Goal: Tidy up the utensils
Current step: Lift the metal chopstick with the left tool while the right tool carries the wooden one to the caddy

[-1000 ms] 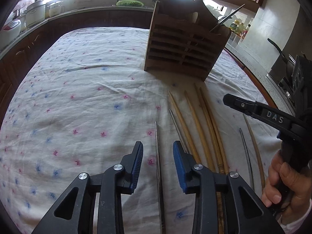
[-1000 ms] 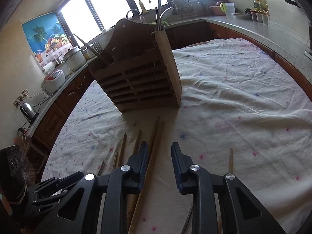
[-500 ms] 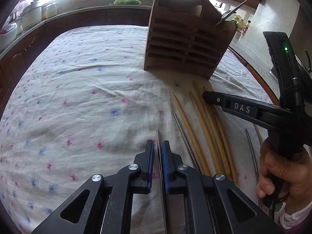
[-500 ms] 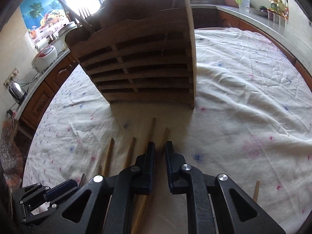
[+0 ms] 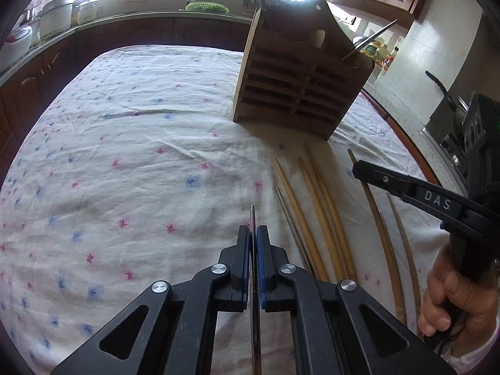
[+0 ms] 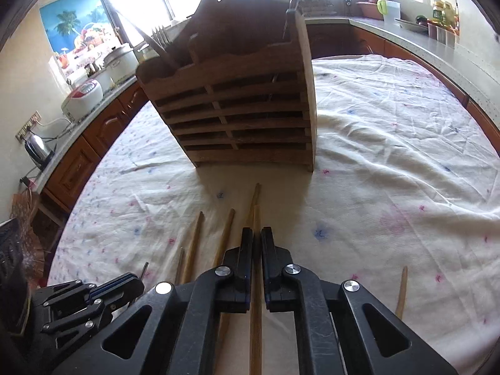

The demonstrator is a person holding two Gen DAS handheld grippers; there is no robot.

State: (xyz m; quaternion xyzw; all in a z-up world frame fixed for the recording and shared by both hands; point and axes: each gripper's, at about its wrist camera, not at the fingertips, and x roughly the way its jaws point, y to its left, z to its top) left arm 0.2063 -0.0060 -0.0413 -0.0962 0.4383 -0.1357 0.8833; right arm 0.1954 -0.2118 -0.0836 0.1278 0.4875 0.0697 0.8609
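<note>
Both grippers closed: left gripper (image 5: 253, 231) on metal chopstick (image 5: 252, 215), seemingly over floral tablecloth (image 5: 125, 156).

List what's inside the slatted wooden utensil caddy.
Inside the slatted wooden utensil caddy: a metal fork leaning out of the left end, and thin metal chopsticks standing at the right end. The slats and dark gaps hide their lower parts and anything else inside.

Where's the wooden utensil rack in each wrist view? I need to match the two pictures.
Left wrist view: the wooden utensil rack stands upper right of centre on the flowered tablecloth, beyond the chopsticks.
Right wrist view: the rack sits upper centre, straight ahead of the right gripper.
Shared landmark: the rack's slatted front faces both cameras.
</note>
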